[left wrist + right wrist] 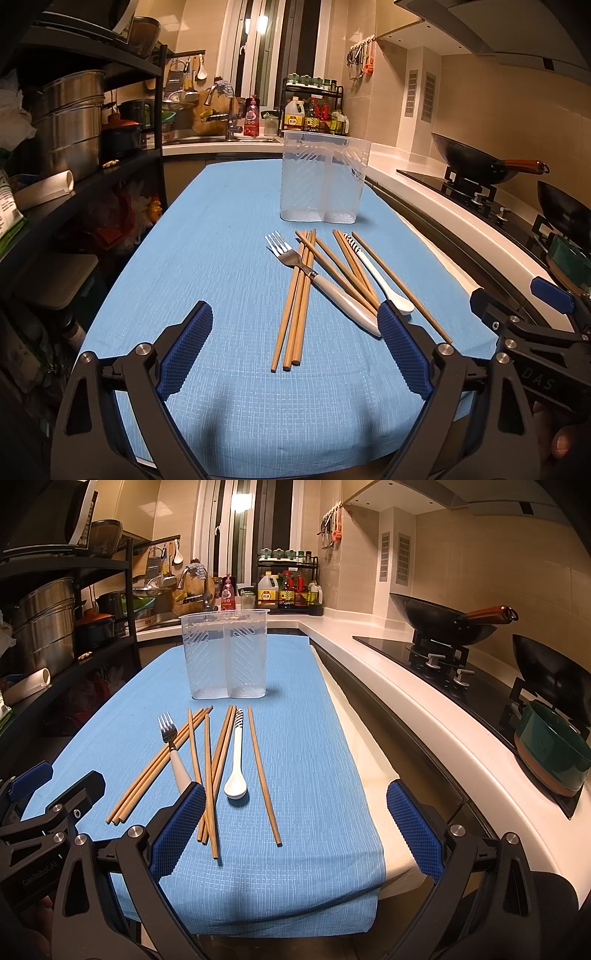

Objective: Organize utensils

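Note:
Several wooden chopsticks (295, 302) (218, 760) lie scattered on the blue cloth (207, 258) (314, 775). A fork with a white handle (321, 280) (173, 749) lies across them. A white spoon with a striped handle (373, 269) (236, 768) lies to its right. A clear two-compartment plastic holder (321, 177) (225, 657) stands upright and empty behind them. My left gripper (295, 317) is open and empty near the cloth's front edge. My right gripper (295, 797) is open and empty beside it; it also shows in the left wrist view (517, 295).
A black shelf with steel pots (70, 125) stands on the left. A white counter with a hob and woks (443, 627) runs along the right. A green pot (554, 753) sits near the front right. Sink and bottles (280, 590) are at the back.

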Tool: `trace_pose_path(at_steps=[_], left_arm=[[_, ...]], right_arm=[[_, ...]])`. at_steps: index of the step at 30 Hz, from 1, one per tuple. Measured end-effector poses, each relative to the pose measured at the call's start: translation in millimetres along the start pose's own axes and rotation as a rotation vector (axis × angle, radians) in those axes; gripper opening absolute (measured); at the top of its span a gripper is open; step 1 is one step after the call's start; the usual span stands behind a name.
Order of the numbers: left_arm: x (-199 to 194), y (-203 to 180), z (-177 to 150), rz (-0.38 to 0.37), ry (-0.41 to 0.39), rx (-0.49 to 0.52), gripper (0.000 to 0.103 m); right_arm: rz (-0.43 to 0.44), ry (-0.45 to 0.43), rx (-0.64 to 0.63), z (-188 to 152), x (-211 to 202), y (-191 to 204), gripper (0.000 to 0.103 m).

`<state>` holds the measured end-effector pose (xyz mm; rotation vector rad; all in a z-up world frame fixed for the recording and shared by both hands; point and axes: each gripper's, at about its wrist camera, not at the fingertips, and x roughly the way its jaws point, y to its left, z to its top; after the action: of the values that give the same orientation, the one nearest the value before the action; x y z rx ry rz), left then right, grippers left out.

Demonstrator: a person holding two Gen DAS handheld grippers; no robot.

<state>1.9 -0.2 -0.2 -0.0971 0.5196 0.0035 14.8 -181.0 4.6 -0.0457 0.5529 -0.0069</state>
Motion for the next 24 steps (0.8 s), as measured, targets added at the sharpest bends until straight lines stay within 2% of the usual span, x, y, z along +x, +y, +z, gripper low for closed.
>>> trace_pose_path(at_steps=[14, 20, 24], left_arm=[[-1.6, 0.0, 0.2, -0.003, -0.006, 0.003, 0.082], [-3.1, 1.1, -0.9, -0.006, -0.01, 0.005, 0.078], [-2.8, 0.5, -1.3, -0.004, -0.01, 0.015, 0.071]], right_arm=[[0.017, 0.0, 0.002, 0.5, -1.6, 5.5, 0.096], [0.019, -0.007, 0.016, 2.1, -3.4, 2.8, 0.096], [0.038, 0.0, 0.012, 2.1, -2.4, 3.7, 0.094]])
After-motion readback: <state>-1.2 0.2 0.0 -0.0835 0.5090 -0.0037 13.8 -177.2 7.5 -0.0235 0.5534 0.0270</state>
